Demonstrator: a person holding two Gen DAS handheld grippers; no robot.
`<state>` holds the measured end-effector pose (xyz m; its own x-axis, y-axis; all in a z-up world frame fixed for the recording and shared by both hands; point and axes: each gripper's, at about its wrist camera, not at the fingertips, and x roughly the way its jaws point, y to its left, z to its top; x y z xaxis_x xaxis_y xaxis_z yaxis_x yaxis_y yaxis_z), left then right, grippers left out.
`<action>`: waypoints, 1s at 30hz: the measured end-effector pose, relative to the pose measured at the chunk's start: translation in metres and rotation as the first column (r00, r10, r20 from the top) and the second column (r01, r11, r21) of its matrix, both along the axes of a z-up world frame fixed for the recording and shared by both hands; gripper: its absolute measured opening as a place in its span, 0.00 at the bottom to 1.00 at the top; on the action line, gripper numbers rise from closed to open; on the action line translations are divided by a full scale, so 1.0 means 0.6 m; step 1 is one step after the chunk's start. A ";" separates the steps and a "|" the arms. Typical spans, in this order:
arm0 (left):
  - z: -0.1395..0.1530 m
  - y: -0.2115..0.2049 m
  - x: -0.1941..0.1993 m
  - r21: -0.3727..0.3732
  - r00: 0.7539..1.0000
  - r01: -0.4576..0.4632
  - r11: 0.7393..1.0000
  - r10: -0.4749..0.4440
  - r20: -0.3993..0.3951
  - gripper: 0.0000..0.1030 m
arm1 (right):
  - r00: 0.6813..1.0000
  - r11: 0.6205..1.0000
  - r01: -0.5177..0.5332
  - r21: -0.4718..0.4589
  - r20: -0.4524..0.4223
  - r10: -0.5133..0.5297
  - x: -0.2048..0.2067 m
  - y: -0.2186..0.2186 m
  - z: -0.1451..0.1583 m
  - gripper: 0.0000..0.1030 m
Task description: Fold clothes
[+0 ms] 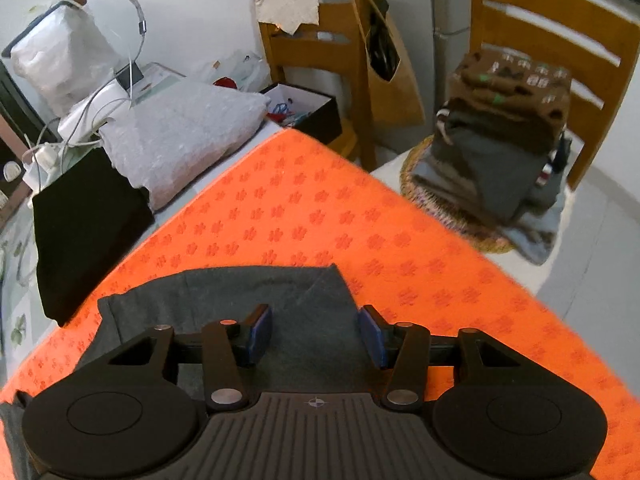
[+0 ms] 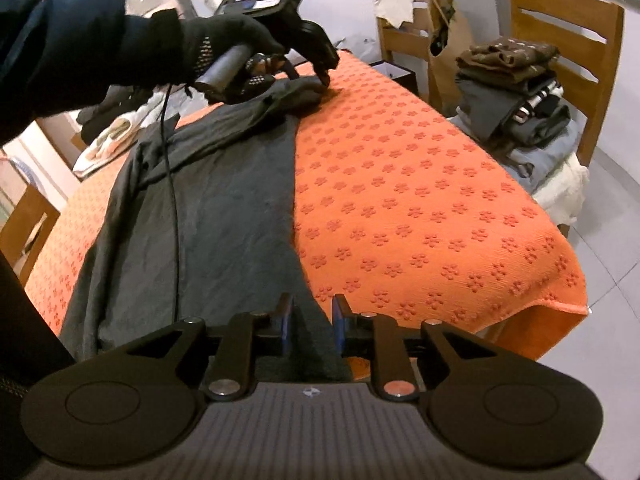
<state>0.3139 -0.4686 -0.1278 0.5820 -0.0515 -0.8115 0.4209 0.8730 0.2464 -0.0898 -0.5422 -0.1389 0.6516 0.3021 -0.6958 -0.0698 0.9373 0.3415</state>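
Half the grey garment [image 2: 224, 208] behind claws.

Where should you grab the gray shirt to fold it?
Probably the gray shirt by its straight right edge, near the corner by the right hand-held gripper. Come from the orange cloth side: that edge lies flat and clear there.

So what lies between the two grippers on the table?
In the right wrist view, only the dark grey garment stretches from the right gripper to the left gripper.
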 end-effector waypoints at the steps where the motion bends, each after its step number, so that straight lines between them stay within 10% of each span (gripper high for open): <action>1: -0.001 -0.002 -0.004 0.003 1.000 0.013 1.000 -0.013 0.013 0.46 | 1.000 1.000 -0.010 -0.011 -0.003 0.010 0.002 0.003 -0.001 0.22; 4: -0.001 -0.006 -0.016 0.007 0.998 0.057 0.998 -0.057 0.033 0.05 | 0.999 0.999 -0.031 -0.036 -0.015 0.030 0.007 0.011 0.000 0.04; 21: 0.170 0.265 -0.021 -0.347 0.995 -0.104 0.932 0.099 -0.032 0.03 | 1.000 0.995 0.000 -0.103 -0.022 -0.002 -0.023 0.106 0.071 0.03; 30: 0.147 0.415 -0.041 -0.348 0.986 -0.167 0.922 0.157 -0.059 0.03 | 0.998 0.982 -0.057 -0.177 -0.045 0.050 -0.029 0.210 0.084 0.03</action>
